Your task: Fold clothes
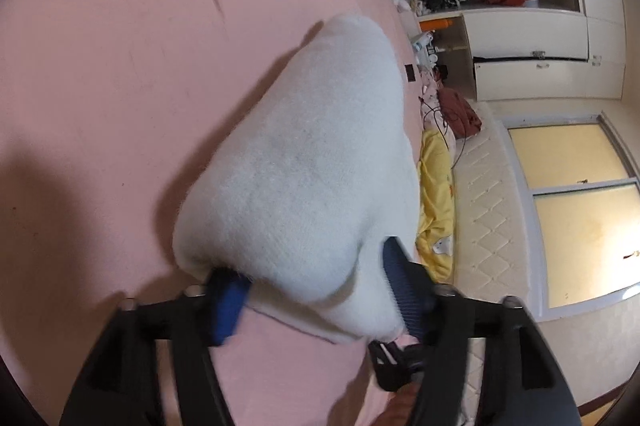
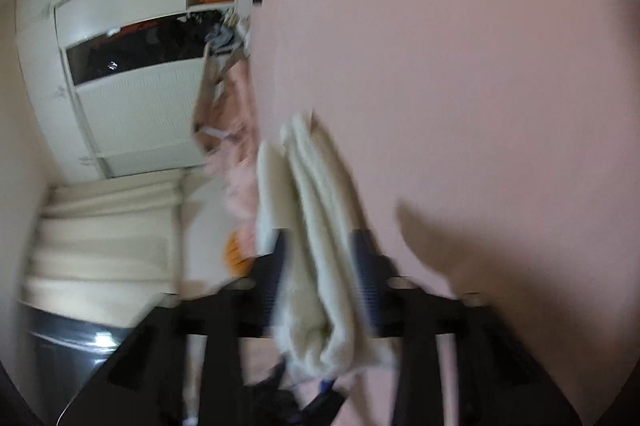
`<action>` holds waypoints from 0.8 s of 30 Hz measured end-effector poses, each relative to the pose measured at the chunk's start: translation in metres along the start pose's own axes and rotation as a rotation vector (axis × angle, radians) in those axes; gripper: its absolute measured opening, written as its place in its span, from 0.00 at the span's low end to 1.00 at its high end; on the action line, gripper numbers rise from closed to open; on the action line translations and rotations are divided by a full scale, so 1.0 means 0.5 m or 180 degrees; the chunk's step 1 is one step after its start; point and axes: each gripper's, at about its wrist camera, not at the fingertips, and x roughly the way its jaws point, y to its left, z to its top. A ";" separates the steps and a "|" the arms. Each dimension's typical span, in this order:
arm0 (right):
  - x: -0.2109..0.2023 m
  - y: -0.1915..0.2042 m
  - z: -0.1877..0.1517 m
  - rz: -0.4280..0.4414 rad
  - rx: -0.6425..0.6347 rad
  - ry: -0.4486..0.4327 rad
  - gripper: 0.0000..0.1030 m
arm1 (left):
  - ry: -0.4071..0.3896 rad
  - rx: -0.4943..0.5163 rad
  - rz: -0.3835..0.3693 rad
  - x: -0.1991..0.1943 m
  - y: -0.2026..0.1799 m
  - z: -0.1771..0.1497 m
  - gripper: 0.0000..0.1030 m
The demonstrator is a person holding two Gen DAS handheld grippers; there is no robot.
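- While your left gripper (image 1: 316,290) points along the pink bed sheet (image 1: 120,106), its camera shows the white fuzzy garment (image 1: 304,162) lying between the two blue-padded fingers (image 1: 226,306); the jaws stand spread, one pad at each side of the garment's near end, and you cannot tell whether either pad presses on it.
- From that left view, the garment is a bulky folded mass whose long axis runs away from your gripper, from the wide near end at the pads up to a narrower rounded end farther along the bed.
- It sits near the bed's edge, with a yellow blanket (image 1: 436,194) just past that edge and a white wardrobe (image 1: 532,38) beyond.
- Turning to your right gripper (image 2: 320,266), its view is blurred, but the same garment (image 2: 316,226) shows as layered folds standing on edge between the dark ribbed fingers (image 2: 364,274).
- Those jaws are drawn close and pinch the bundle at its near end.
- Seen from the right, the folds run lengthwise straight ahead from the gripper, over the sheet (image 2: 460,86) and near its edge, with the wardrobe (image 2: 132,74) off to the side.
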 end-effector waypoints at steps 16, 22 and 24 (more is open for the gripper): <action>0.298 0.133 0.029 -0.0142 -0.0971 0.1414 0.44 | 0.0113 0.0237 0.0117 0.012 -0.019 0.013 0.64; 0.258 0.070 0.066 0.0119 -0.0343 0.1369 0.20 | 0.0052 0.0116 0.0114 0.018 0.008 0.018 0.62; 0.242 0.077 0.066 0.0194 -0.0372 0.1319 0.19 | -0.0006 0.0076 0.0125 0.016 0.015 0.018 0.54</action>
